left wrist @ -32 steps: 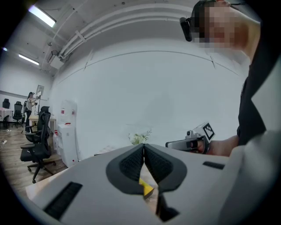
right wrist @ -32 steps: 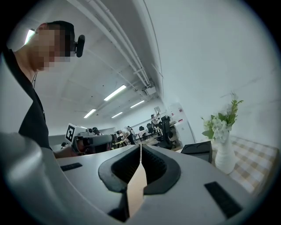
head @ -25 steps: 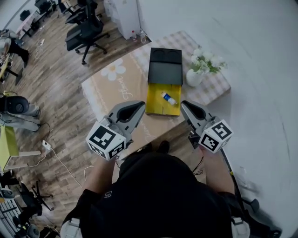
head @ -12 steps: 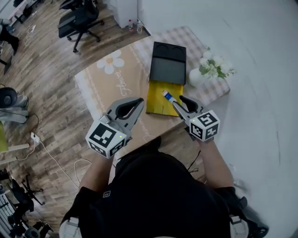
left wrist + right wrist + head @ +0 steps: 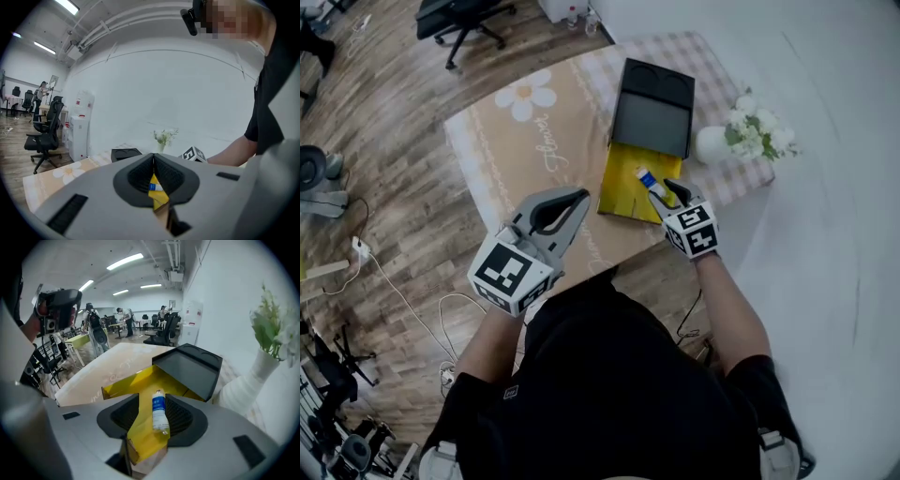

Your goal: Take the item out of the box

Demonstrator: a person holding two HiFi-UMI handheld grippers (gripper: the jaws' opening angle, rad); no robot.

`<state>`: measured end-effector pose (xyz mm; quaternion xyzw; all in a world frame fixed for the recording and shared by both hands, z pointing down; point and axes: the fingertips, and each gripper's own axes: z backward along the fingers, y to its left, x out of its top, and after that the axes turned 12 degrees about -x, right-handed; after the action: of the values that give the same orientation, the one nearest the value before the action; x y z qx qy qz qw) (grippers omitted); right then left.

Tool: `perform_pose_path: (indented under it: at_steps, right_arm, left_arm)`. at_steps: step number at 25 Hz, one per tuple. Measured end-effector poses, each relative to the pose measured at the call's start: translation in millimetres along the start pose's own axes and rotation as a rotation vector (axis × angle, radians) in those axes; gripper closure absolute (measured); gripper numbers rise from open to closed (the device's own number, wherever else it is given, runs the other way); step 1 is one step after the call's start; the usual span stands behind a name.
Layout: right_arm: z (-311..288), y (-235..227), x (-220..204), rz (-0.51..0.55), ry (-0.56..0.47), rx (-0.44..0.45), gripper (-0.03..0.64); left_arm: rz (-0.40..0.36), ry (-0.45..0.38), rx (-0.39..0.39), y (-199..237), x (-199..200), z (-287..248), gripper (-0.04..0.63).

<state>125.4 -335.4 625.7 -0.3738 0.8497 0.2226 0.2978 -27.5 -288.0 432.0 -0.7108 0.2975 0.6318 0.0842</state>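
Observation:
An open yellow box (image 5: 628, 178) lies on the table, its black lid (image 5: 653, 94) tilted back at the far end. A small clear bottle with a blue label (image 5: 648, 182) lies inside. My right gripper (image 5: 664, 190) reaches into the box from the near side. In the right gripper view its jaws are opening, and the bottle (image 5: 159, 411) lies between them on the yellow floor (image 5: 140, 380); the pads do not press on it. My left gripper (image 5: 579, 197) hovers left of the box, shut on nothing (image 5: 153, 157).
The table (image 5: 516, 141) wears a beige cloth with a daisy print and a checked border. A white vase of flowers (image 5: 714, 145) stands right of the box, close to my right gripper. Office chairs and cables are on the wooden floor (image 5: 375, 112) to the left.
My right gripper has moved forward from the table's near edge into the box, around the bottle, and its jaws have spread. The left gripper has hardly moved.

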Motion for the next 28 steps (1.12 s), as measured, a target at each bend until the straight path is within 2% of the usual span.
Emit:
perform_pose_path:
  at_steps: [7, 21, 28]
  right_arm:
    - [-36.4, -3.4, -40.6, 0.032, 0.136, -0.003, 0.459]
    - [-61.4, -4.0, -71.1, 0.146, 0.365, -0.031, 0.459]
    - [-62.5, -6.4, -78.2, 0.141, 0.414, -0.069, 0.466]
  left_arm:
    - [0.038, 0.014, 0.007, 2.5, -18.6, 0.8, 0.581]
    - [0.079, 0.006, 0.022, 6.1, -28.8, 9.1, 0.581]
    - [0.074, -0.005, 0.039, 8.2, -25.7, 21.9, 0.581]
